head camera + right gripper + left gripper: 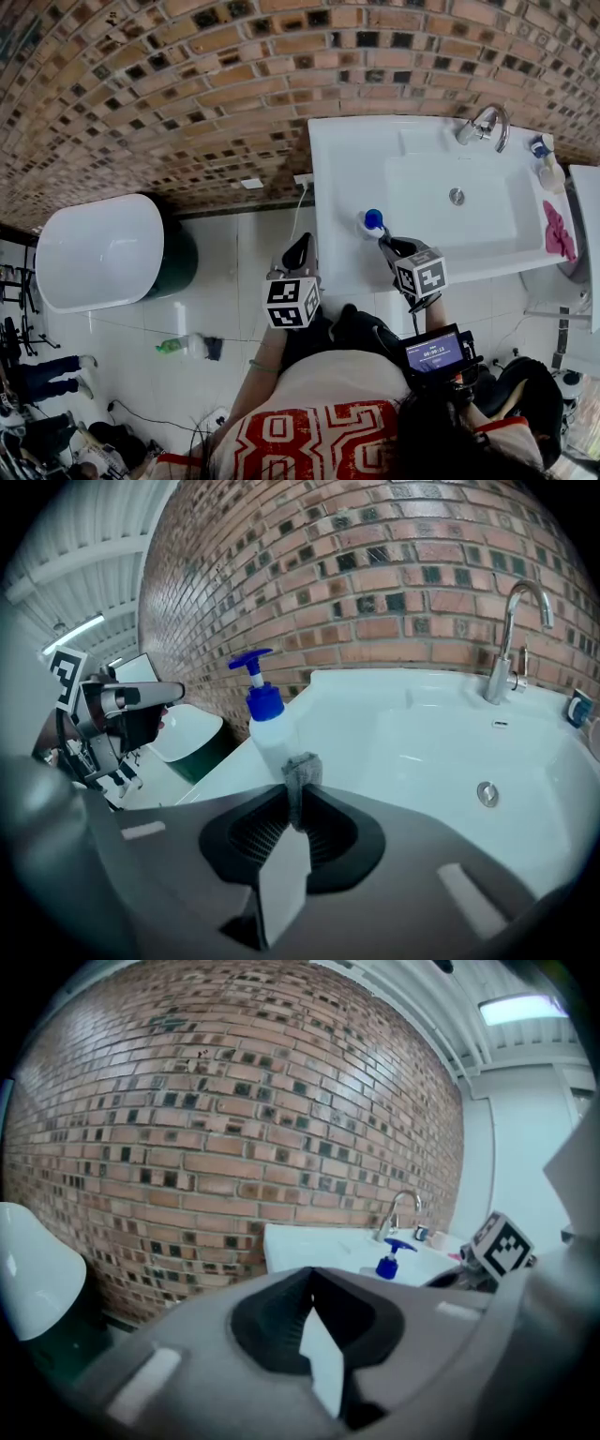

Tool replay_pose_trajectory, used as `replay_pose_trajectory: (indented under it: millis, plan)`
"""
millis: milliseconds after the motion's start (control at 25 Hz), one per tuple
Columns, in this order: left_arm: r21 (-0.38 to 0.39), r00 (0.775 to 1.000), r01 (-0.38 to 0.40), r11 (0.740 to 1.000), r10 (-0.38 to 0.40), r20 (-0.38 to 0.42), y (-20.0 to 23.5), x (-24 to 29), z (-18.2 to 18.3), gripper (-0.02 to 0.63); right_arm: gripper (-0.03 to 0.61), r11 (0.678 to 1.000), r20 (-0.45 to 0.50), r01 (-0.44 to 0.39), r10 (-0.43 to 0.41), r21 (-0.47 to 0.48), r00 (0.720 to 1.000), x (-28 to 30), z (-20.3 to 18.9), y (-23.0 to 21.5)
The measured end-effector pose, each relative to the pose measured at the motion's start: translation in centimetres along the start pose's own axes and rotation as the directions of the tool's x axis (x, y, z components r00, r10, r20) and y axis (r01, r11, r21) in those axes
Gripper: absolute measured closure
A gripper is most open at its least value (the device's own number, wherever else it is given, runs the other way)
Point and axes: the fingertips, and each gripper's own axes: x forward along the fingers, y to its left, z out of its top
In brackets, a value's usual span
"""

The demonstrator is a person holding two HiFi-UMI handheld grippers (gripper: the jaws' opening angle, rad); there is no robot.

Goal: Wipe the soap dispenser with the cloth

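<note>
Red-brown brick wall (187,84): rough courses with dark inset tiles. It backs the whole station.

White rounded tub (98,251): smooth and glossy, on a dark base. It stands well apart to the left, and I judge it plays no part in the task.

White ceramic washbasin (347,159): glossy and rectangular, with a curved chrome tap (487,122) at the back. Its flat left ledge serves me as the worktop.

Left gripper (311,1274): grey shell with dark ribbed pads. The fingers are closed on each other with nothing between them. I hold it off the basin's front-left corner, which I judge keeps it clear of the wiping side but ready to steady the bottle.

Right gripper (300,787): the fingers are pinched together on the cloth. It points at the bottle from the front so the cloth leads.

Translucent white plastic soap dispenser with blue pump head (262,719): a smooth bottle standing upright on the basin's front-left ledge, near the edge.

Small grey fuzzy cloth (302,769): a soft tuft stands up past the fingertips, just in front of the bottle's lower wall. I cannot tell whether it touches. By my judgement, wiping is about to start or has barely started.
</note>
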Motion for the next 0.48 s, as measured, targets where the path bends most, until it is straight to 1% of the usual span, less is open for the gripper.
replay_pose_trajectory:
  millis: [240,360,480]
  plan:
    - [-0.002,1.0,-0.005,1.0,0.005,0.004,0.3,-0.2,0.1,0.609,0.531,0.998,-0.072,-0.057,0.055,-0.025,0.996,1.1,-0.8,1.7]
    - [-0.003,1.0,-0.006,1.0,0.006,0.005,0.5,-0.3,0.2,0.609,0.531,0.998,-0.122,-0.062,0.058,-0.03,0.991,1.7,-1.5,2.1]
    - [-0.007,1.0,-0.014,1.0,0.015,0.008,0.9,-0.4,0.2,0.611,0.531,0.998,-0.153,-0.052,0.047,-0.025,0.987,2.4,-2.1,2.1]
